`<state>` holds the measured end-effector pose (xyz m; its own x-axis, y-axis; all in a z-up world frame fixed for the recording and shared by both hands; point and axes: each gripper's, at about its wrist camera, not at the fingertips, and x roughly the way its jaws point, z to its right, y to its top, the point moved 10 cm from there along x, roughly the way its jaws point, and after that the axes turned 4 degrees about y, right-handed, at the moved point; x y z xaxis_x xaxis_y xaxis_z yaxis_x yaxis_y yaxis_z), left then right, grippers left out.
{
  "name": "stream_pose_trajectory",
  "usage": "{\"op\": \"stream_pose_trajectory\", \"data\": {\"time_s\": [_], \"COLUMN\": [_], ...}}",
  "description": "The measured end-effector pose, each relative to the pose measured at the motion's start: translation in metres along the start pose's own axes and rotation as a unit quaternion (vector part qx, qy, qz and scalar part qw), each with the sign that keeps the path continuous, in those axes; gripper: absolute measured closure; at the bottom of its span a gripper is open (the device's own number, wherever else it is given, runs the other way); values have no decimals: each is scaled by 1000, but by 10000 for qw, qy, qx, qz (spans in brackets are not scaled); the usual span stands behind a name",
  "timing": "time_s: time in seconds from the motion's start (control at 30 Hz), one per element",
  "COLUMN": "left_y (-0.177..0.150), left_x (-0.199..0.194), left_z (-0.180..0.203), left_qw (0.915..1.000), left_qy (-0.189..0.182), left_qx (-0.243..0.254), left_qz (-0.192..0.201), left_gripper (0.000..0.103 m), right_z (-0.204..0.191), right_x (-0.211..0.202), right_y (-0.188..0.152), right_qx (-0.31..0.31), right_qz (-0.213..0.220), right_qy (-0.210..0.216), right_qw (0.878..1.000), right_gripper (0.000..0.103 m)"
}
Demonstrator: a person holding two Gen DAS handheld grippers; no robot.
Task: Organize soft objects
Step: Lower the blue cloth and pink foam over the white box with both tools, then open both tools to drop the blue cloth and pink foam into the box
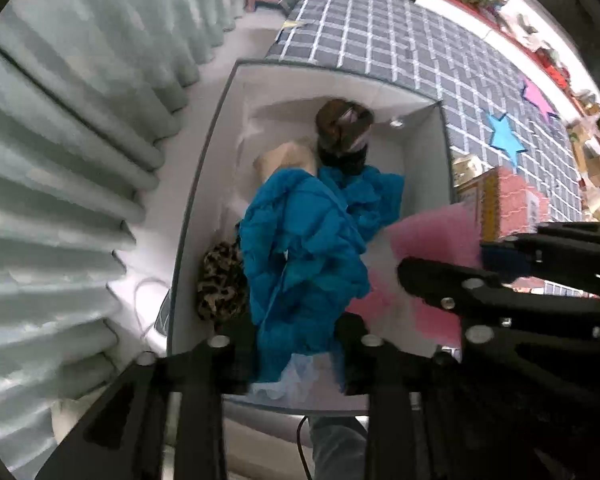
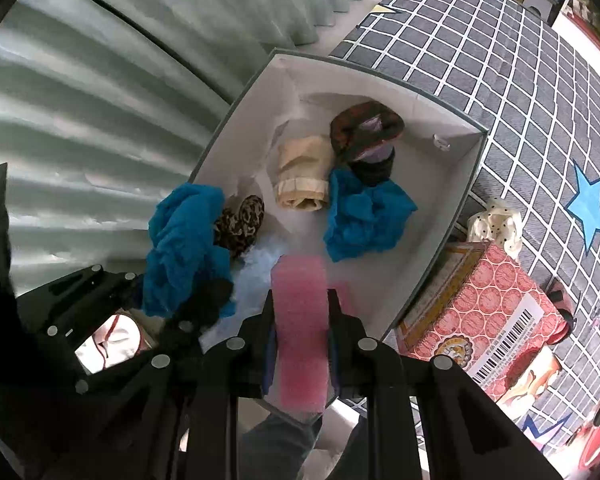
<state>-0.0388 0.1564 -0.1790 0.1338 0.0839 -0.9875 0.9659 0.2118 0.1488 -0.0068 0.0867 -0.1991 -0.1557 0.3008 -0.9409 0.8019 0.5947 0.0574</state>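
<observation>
A white box with a grey rim lies below both grippers. It holds a leopard-print piece, a beige roll, a brown and dark bundle and a crumpled blue cloth. My left gripper points straight down over the box's near end. Its jaws stand apart, and a second blue cloth hangs loosely between them. My right gripper is shut on a pink foam sheet just over the near rim.
A pale pleated curtain hangs along the box's left side. A grey checked mat with a blue star lies to the right. A pink patterned carton and a white dotted cloth sit against the box's right wall.
</observation>
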Motion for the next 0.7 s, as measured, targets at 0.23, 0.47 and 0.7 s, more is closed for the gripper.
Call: {"op": "stream_pose_trajectory", "data": {"time_s": [0.23, 0.47, 0.7], "left_y": [5, 10, 38], "left_x": [-4, -7, -30], "left_z": [-2, 0, 19], "left_qw": [9999, 9996, 9990], "left_qy": [-32, -132, -328], "left_qx": [-67, -211, -115], "left_qz": [113, 97, 274], "left_gripper": [19, 0, 0], "right_z": [13, 31, 121], "right_x": [-10, -38, -97], "right_y": [5, 14, 22], "right_qx": [206, 456, 1353], "right_qz": [152, 482, 1082], "right_qy": [106, 165, -32], "right_qw": [9996, 9977, 9849], "right_gripper": [32, 15, 15]}}
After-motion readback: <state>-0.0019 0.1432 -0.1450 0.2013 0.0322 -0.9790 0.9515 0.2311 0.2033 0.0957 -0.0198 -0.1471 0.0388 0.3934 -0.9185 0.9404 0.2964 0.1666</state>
